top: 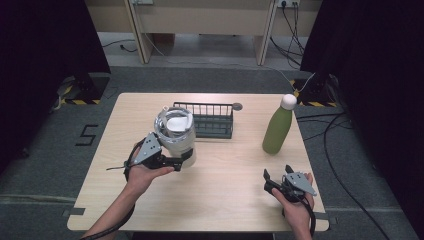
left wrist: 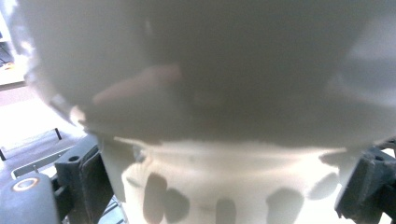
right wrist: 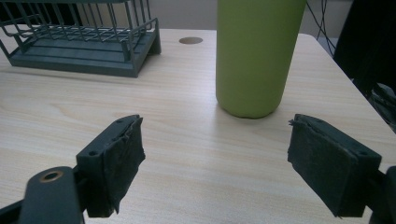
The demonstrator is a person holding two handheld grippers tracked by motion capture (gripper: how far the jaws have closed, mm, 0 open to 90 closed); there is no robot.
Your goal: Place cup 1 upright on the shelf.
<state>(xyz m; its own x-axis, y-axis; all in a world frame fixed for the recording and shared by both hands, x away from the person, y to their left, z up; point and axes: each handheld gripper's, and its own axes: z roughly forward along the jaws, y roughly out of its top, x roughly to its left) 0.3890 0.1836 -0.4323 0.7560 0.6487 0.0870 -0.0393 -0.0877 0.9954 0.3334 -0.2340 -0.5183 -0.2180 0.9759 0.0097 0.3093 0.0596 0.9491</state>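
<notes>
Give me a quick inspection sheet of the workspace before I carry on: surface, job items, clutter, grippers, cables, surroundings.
Surface: light wooden table, bare at the near side.
Job's things: silvery steel container with a white base, held by the left gripper, in front of the dark wire rack.
Clutter: green bottle with a white cap, upright, right of the rack.
Grippers: left gripper jaws closed on the container; right gripper jaws open, nothing between them, facing the bottle.
Cables: black cables on the floor at right.
Surroundings: grey floor, dark curtains both sides.

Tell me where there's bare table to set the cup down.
Bare table lies between the two hands, in front of the rack and bottle. The far middle is crowded: the cup in the left gripper hangs by the rack.
</notes>
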